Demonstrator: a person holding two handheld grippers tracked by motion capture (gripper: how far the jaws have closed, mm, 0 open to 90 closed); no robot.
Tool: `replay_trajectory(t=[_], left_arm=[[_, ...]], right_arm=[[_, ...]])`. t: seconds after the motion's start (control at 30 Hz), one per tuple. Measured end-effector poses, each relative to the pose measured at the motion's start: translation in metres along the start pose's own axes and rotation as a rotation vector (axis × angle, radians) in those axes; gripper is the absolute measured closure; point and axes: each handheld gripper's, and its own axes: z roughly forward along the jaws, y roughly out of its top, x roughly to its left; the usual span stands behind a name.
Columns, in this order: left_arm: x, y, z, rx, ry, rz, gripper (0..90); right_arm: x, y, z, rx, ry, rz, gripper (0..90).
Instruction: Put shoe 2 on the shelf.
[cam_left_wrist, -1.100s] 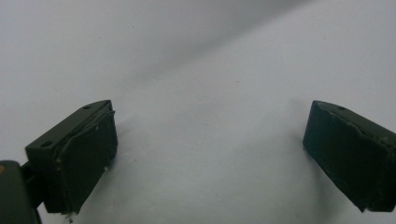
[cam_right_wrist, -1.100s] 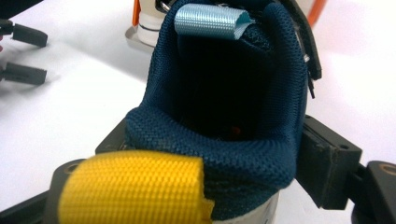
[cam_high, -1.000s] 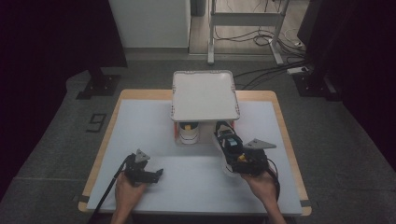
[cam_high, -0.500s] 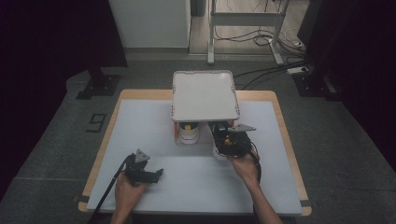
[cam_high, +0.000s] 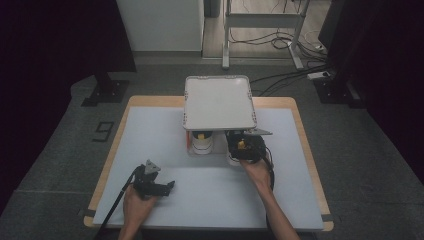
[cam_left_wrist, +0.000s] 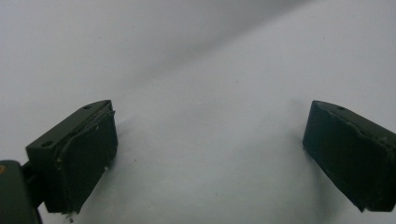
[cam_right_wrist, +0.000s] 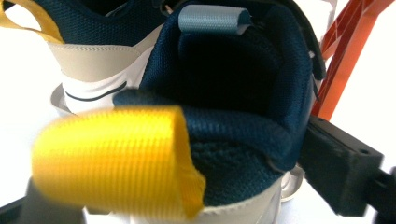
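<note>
Work in hand: the right tongs (cam_high: 235, 150) reach under the white tray (cam_high: 218, 102) of a small rack toward a pair of shoes; placing them or taking them out, the pictures do not settle.
Task's thing: a navy mesh shoe (cam_right_wrist: 243, 93) with a pale sole and a yellow heel loop (cam_right_wrist: 116, 158) sits on the tabletop (cam_high: 210, 195) under the tray, heel toward the right tongs; a second shoe (cam_right_wrist: 93, 60) stands just beside it, also seen as a white-and-yellow shape (cam_high: 201, 142) in the high view.
Rack: an orange frame leg (cam_right_wrist: 343, 60) rises just past the navy shoe.
Right tongs: the jaws have just been opening; the shoe's heel lies between them, one jaw close beside the heel collar, the other blurred behind the loop, so whether the pads press on it cannot be told.
Left tongs: the left tongs (cam_left_wrist: 210, 158) are released and wide apart, nothing between them, resting low over bare tabletop, well apart from the rack.
Done: both shoes stand side by side beneath the tray.
Left: if the shoe is being set down, only withdrawing the right tongs; if it is being fetched, the grip and the pull-out are not yet made.
</note>
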Motion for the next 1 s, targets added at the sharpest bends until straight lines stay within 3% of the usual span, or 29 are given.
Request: replay_trajectory(t=[0.07, 0.3, 0.4, 0.43, 0.47, 0.53, 0.67, 0.87, 1.0], left_arm=[[0.0, 0.0, 0.0, 0.0, 0.0, 0.0, 3.1], [0.0, 0.0, 0.0, 0.002, -0.001, 0.002, 3.1], [0.0, 0.0, 0.0, 0.003, -0.001, 0.003, 3.1], [0.0, 0.0, 0.0, 0.002, -0.001, 0.001, 3.1], [0.0, 0.0, 0.0, 0.001, -0.001, 0.0, 3.1], [0.0, 0.0, 0.0, 0.001, -0.001, 0.0, 3.1], [0.0, 0.0, 0.0, 0.001, -0.001, 0.001, 3.1], [0.0, 0.0, 0.0, 0.002, -0.001, 0.002, 3.1], [0.0, 0.0, 0.0, 0.0, 0.0, 0.001, 3.2]], right_arm=[[0.001, 0.001, -0.003, -0.016, -0.036, -0.014, 7.8], [0.004, 0.0, -0.037, -0.021, -0.022, -0.065, 16.0], [0.003, -0.008, -0.056, -0.028, -0.004, -0.071, 32.6], [0.002, -0.012, -0.062, -0.031, 0.005, -0.067, 42.3], [0.002, -0.015, -0.067, -0.035, 0.029, -0.068, 53.3], [0.002, -0.02, -0.07, -0.023, 0.074, -0.085, 64.0], [0.005, -0.02, -0.057, 0.007, 0.104, -0.123, 68.0], [0.005, -0.011, -0.038, -0.004, 0.049, -0.125, 68.6], [0.004, -0.007, -0.025, -0.013, 0.044, -0.105, 68.7]])
